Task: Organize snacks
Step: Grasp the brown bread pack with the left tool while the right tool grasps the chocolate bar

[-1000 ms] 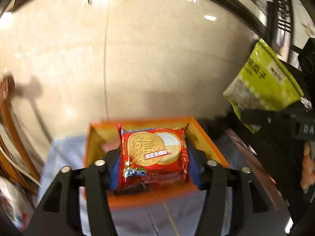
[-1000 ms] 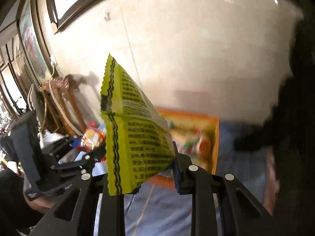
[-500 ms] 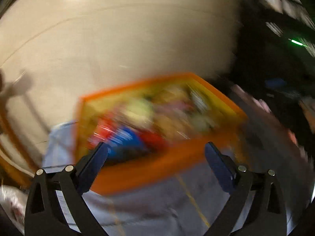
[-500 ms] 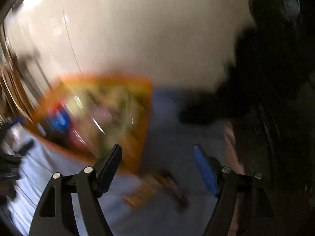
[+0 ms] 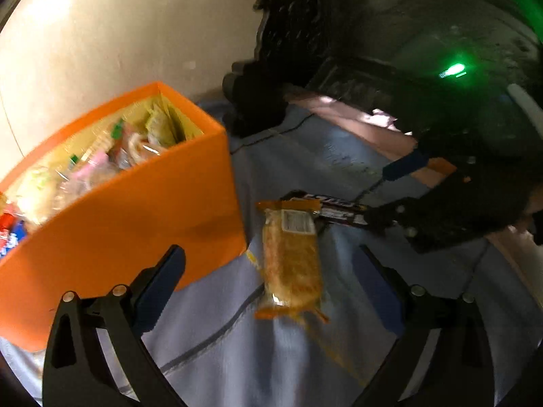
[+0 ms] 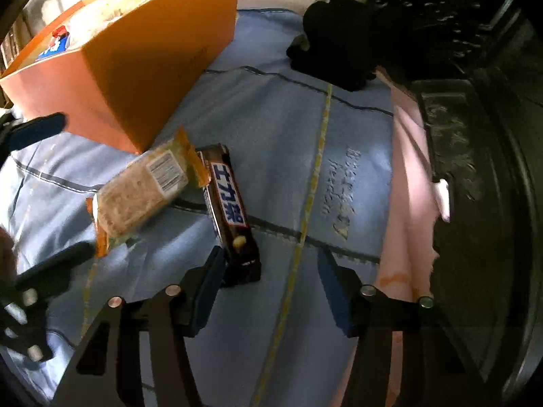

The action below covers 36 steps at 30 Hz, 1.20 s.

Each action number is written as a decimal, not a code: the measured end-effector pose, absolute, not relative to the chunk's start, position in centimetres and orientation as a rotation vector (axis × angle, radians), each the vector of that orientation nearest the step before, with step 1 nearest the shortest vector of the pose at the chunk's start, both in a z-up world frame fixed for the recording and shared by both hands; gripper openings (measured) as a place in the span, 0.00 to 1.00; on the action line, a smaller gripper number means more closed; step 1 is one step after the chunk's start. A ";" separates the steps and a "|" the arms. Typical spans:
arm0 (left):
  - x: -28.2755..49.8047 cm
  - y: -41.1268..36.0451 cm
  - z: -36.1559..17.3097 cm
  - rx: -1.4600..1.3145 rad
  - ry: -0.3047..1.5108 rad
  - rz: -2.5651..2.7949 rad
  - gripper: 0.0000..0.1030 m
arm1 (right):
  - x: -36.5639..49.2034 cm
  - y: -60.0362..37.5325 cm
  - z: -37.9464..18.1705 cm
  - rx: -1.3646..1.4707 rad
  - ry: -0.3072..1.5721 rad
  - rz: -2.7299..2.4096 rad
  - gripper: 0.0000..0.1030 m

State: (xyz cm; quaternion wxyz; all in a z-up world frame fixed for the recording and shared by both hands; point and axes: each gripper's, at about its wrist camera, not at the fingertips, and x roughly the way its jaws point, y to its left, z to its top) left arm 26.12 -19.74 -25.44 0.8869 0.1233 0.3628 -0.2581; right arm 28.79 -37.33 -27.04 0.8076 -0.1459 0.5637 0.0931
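Snacks fill my orange box (image 5: pixel 135 210); left gripper (image 5: pixel 271 281) spread around the pastry packet (image 5: pixel 292 261), right gripper (image 6: pixel 268 281) closing, untouching, beside the chocolate bar (image 6: pixel 230 210).

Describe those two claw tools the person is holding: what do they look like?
Both are alike: the left gripper and right gripper have black skeletal plastic arms with cut-out openings, round silver bolt heads, and flat dark-blue pads lining each finger. No cables or markings show.

Matt orange box (image 5: pixel 135 210), glossy plastic snack wrappers (image 5: pixel 292 264), stitched blue cloth (image 6: pixel 271 108)
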 end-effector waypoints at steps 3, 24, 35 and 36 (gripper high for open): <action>26.6 -20.6 -26.6 0.269 0.772 -0.553 0.95 | 29.3 -37.1 -27.8 -0.305 1.202 0.249 0.54; 25.2 -17.5 -27.2 0.201 0.871 -0.565 0.33 | 28.3 -32.5 -28.0 -0.198 1.236 0.375 0.17; 19.2 -9.7 -25.0 0.123 0.871 -0.480 0.33 | 21.1 -30.2 -26.2 0.017 1.163 0.305 0.17; 18.8 -9.0 -25.1 0.121 0.874 -0.471 0.33 | 20.4 -29.7 -25.9 0.020 1.158 0.316 0.17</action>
